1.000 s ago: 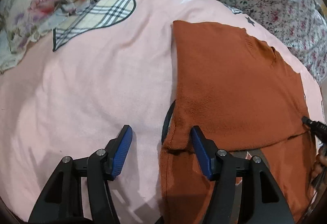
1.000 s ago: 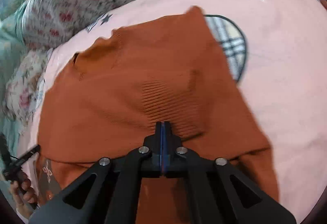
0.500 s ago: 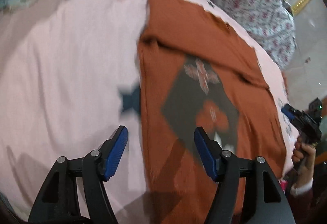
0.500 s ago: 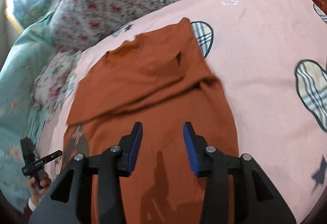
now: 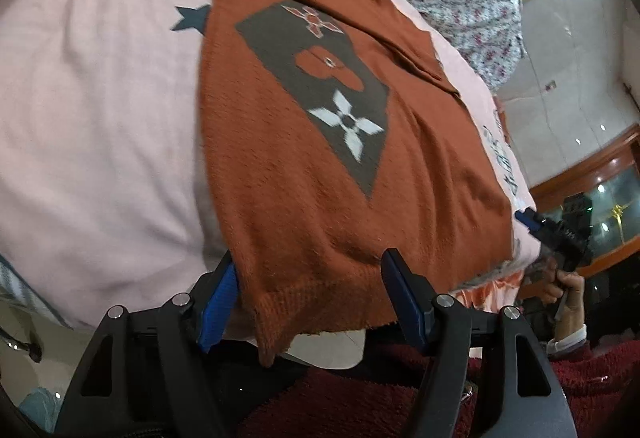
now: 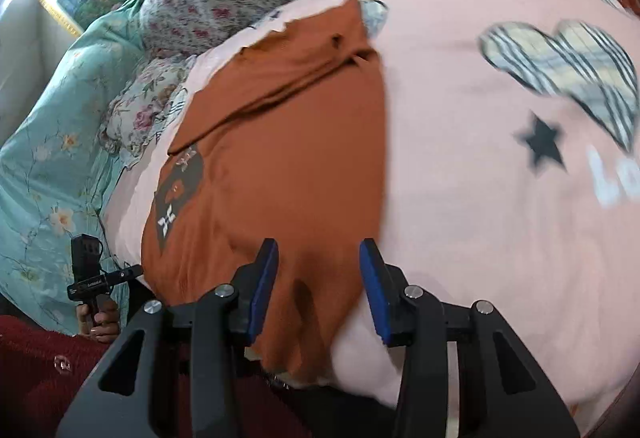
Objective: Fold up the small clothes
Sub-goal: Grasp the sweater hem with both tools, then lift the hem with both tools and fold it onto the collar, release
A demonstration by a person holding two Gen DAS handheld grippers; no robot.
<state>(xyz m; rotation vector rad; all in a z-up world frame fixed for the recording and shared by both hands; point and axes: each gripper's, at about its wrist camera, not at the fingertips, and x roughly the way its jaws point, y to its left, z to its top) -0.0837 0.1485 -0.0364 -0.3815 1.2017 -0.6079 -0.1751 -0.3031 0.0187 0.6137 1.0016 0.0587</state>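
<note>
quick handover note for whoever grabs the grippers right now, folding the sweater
Left gripper: open, astride the sweater's hem corner hanging off the bed edge, not gripping.
Right gripper: jaws just opened, empty, over the hem's other corner.
Sweater: flat on the pink sheet, motif up, hem toward you.
Done: top part folded down over the chest.
Left: likely grip both hem corners, fold up toward the collar, then tidy.

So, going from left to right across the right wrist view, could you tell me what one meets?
Teal floral quilt → left gripper → orange sweater → dark star print → plaid heart print.
</note>
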